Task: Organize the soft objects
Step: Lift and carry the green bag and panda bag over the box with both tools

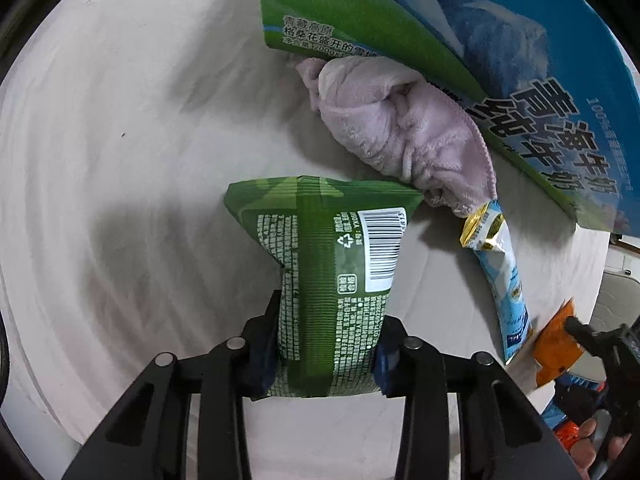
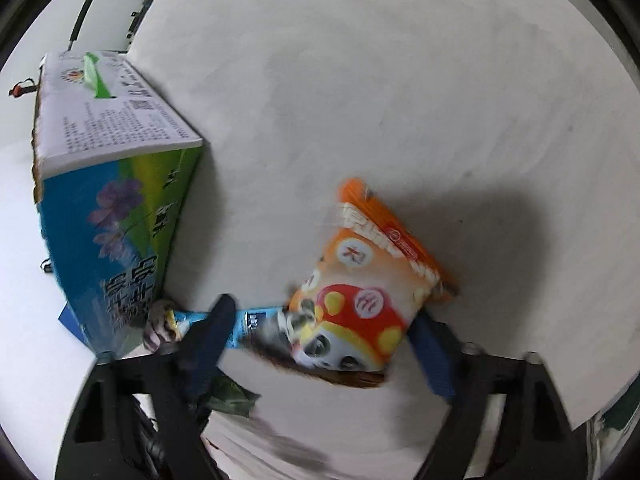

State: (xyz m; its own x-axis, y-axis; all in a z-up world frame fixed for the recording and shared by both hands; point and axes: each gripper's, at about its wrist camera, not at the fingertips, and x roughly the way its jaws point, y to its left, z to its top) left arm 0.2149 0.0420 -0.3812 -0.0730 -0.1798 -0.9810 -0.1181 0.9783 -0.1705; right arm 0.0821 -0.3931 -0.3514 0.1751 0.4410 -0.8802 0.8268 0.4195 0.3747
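Note:
My left gripper point(image 1: 326, 356) is shut on a green snack packet point(image 1: 324, 264), held above the white cloth. A crumpled lilac towel point(image 1: 404, 128) lies beyond it, partly under a tilted blue-green milk carton box point(image 1: 500, 40). A light-blue sachet point(image 1: 500, 276) lies to the right. My right gripper point(image 2: 320, 344) has its jaws wide apart around an orange cartoon snack bag point(image 2: 360, 292); the bag touches the right finger point(image 2: 432, 356) while the left finger point(image 2: 208, 344) stands clear of it. The same bag point(image 1: 556, 352) shows at the lower right of the left view.
The milk box point(image 2: 108, 208) stands left of my right gripper, with the sachet point(image 2: 248, 320) and towel point(image 2: 156, 324) at its foot. The white cloth point(image 2: 400, 100) covers the surface. The table edge and room lie at far left.

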